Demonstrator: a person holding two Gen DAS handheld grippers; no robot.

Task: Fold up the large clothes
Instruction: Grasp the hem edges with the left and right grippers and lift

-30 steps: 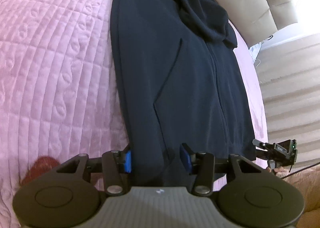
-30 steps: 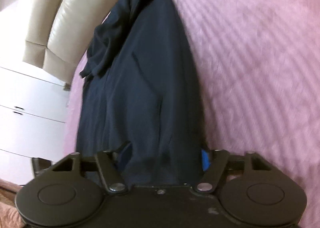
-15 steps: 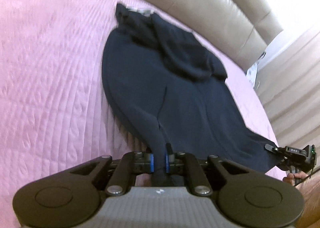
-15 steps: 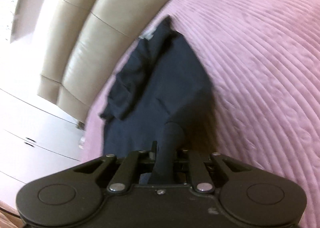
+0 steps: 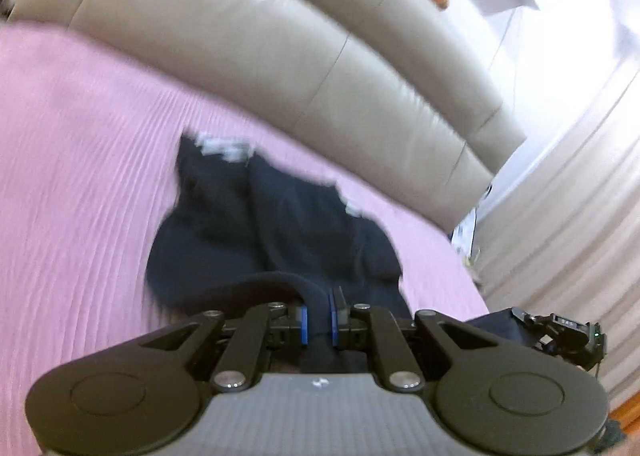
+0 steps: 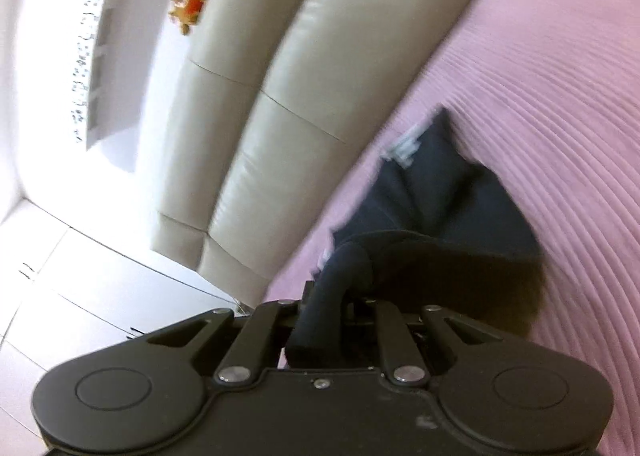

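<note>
Motion blur smeared everything, and the near hem of the one dark garment (image 5: 276, 232) was hidden behind my two grippers. My left gripper (image 5: 318, 320) and right gripper (image 6: 320, 316) each pinched a fold of it. It lay on the pink bedspread (image 5: 80, 176), long axis toward the beige headboard (image 5: 280, 36).

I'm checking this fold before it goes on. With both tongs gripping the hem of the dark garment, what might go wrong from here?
1. The left tongs pinch only a narrow bunch of the garment, so the hem may slip out.
2. The right tongs also hold a rolled bunch; the fold edge may land uneven.
3. The garment already lies rumpled on the pink bedspread, so creases may be folded in.
</note>
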